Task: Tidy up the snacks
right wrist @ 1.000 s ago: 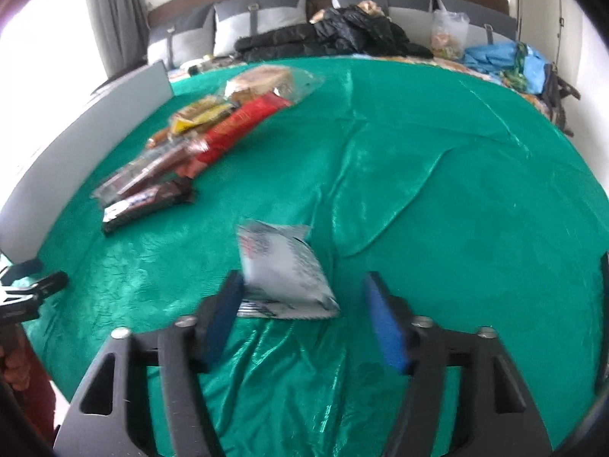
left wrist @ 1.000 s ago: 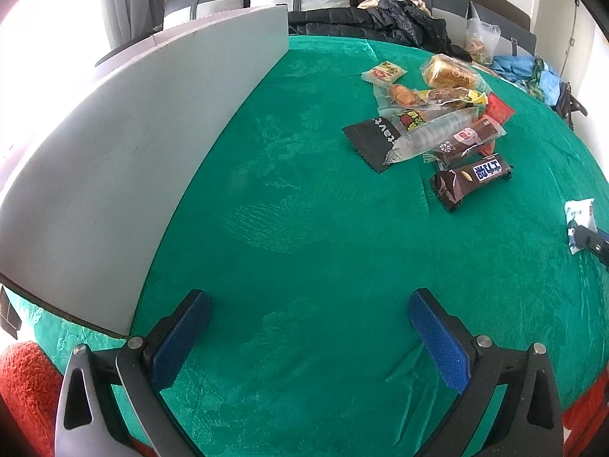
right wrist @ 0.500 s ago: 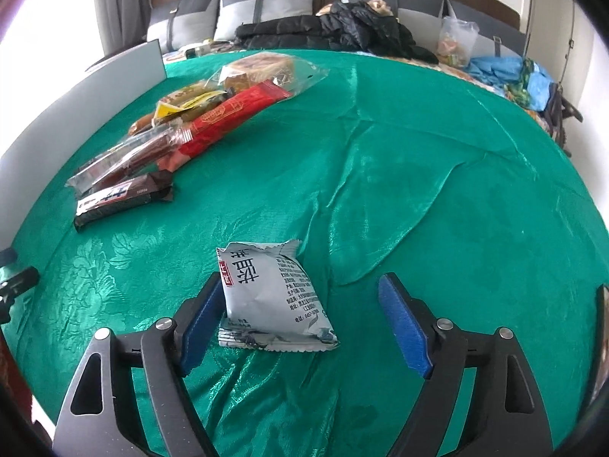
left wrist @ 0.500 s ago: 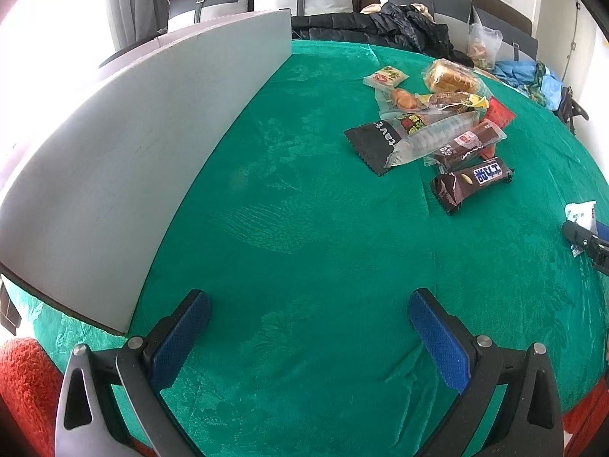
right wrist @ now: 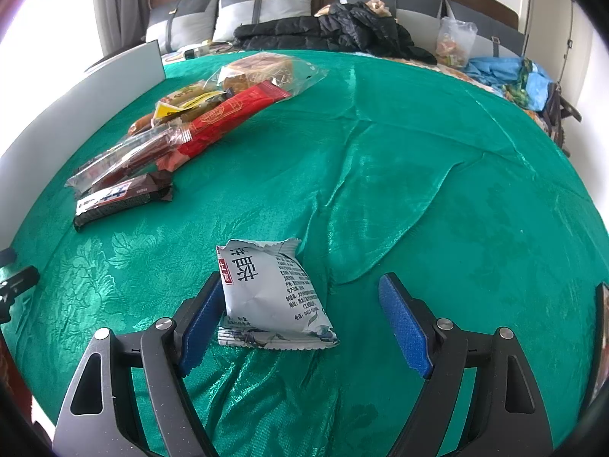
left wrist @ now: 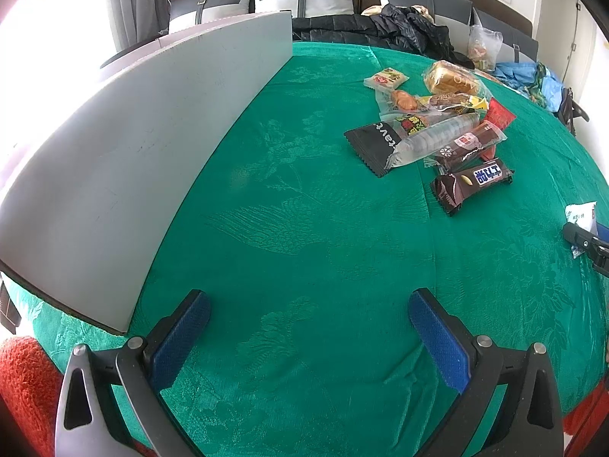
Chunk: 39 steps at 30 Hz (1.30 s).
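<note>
A white snack packet [right wrist: 270, 297] lies on the green cloth between the fingers of my right gripper [right wrist: 304, 320], close to the left finger; the jaws stand wide open. A pile of snacks [right wrist: 182, 125] lies farther to the left, with a brown chocolate bar [right wrist: 121, 200] nearest. In the left wrist view the same pile [left wrist: 441, 129] lies at the right, with the brown bar [left wrist: 472, 184] at its near end. My left gripper [left wrist: 308, 331] is open and empty over bare cloth. The white packet [left wrist: 580, 215] and the right gripper's tip show at the far right edge.
A grey board [left wrist: 125, 160] stands along the left side of the green-covered table [left wrist: 304, 228]. A black jacket [right wrist: 335, 32], grey cushions and a plastic bag [right wrist: 455, 42] lie beyond the far edge. The cloth is wrinkled [right wrist: 380, 198] to the right of the packet.
The right gripper's jaws have opened wider around the white packet, which now rests on the cloth. The left gripper has barely moved.
</note>
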Motion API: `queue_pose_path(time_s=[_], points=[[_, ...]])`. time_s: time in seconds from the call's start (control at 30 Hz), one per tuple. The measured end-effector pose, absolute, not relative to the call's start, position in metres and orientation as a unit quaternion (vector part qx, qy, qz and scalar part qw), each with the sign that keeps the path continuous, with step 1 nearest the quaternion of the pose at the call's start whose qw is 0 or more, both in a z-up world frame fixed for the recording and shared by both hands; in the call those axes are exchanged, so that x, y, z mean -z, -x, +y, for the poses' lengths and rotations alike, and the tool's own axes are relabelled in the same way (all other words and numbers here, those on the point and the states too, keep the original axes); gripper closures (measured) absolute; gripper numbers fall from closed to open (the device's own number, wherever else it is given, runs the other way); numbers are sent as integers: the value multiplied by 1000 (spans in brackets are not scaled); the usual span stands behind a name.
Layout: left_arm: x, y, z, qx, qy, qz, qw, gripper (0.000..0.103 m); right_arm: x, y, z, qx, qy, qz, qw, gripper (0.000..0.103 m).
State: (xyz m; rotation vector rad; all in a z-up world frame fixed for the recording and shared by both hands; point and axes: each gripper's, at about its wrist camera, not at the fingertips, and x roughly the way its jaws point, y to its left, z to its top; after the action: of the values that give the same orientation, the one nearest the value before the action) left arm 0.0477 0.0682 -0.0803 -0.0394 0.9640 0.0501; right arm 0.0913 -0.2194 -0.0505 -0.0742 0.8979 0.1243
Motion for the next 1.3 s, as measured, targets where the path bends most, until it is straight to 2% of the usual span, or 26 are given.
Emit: queue_pose_path(time_s=[1.3], points=[[78, -52, 69, -25, 20, 461, 887, 0, 51, -91, -219, -60, 37, 433, 899, 20]])
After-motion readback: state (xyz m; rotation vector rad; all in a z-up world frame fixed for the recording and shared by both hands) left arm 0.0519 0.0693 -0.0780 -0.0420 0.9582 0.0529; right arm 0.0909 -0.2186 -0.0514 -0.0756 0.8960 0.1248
